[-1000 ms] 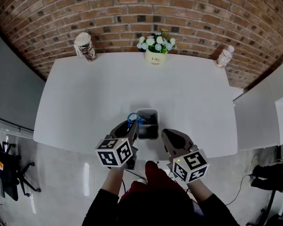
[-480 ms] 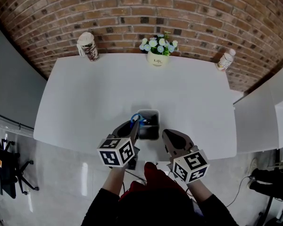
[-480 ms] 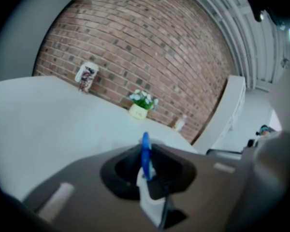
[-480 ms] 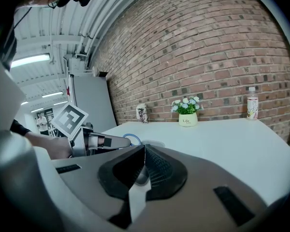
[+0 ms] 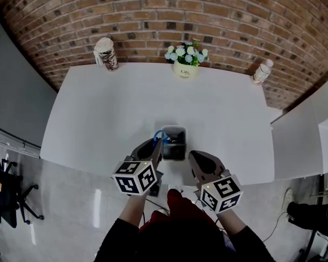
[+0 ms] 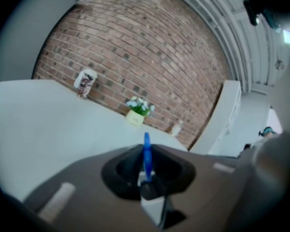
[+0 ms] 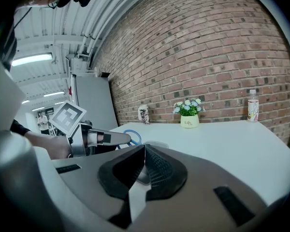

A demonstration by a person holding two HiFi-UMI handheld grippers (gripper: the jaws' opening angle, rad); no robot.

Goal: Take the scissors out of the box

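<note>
your left gripper, jaws just closing, pinches blue-handled scissors; not yet lifted from small grey plastic box. right gripper: jaws together, empty.

Setting: an indoor workspace, part office, part lab
Walls: a bare red brick wall behind a long white table
Floor: a pale, glossy floor, with a black swivel chair at the left edge
Ceiling: exposed pipes and strip lights
Touches: potted flowers and a bottle by the wall
</note>
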